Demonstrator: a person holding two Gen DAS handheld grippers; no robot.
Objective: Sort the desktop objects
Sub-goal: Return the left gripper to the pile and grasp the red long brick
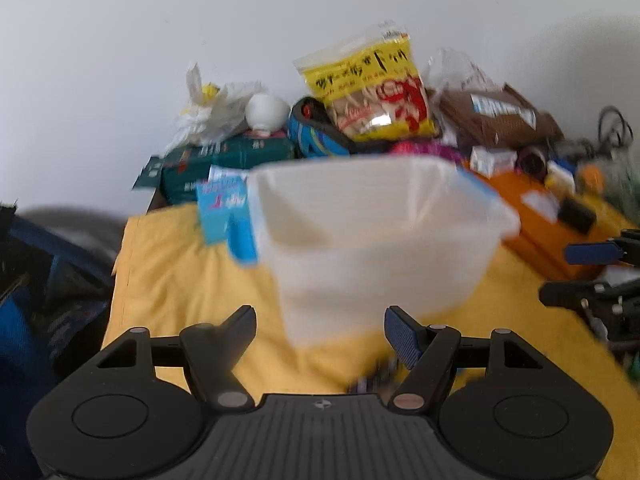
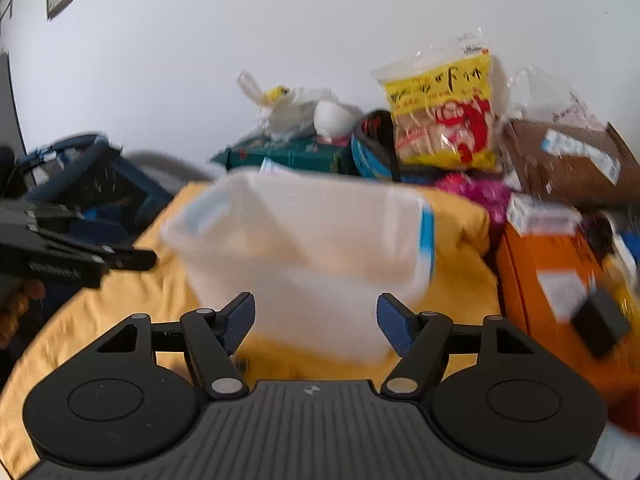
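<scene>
A translucent white plastic bin (image 1: 380, 232) with blue handles stands on a yellow cloth (image 1: 180, 280), blurred in both views. My left gripper (image 1: 320, 332) is open just short of the bin's near wall, and its pads touch nothing. A small dark blurred thing (image 1: 376, 378) lies on the cloth by its right finger. In the right wrist view the same bin (image 2: 304, 240) fills the middle, and my right gripper (image 2: 316, 320) stands open in front of its near wall, holding nothing. Each gripper shows at the edge of the other's view: the right gripper (image 1: 592, 268) and the left gripper (image 2: 80, 260).
Clutter is piled against the white wall: a yellow snack bag (image 1: 372, 88), a dark green box (image 1: 228, 160), a white plastic bag (image 1: 208, 112), a brown parcel (image 1: 500, 120) and a pink tuft (image 2: 472, 192). An orange box (image 2: 552, 280) with small items lies at the right. A dark blue frame (image 2: 100, 184) stands off the table's left.
</scene>
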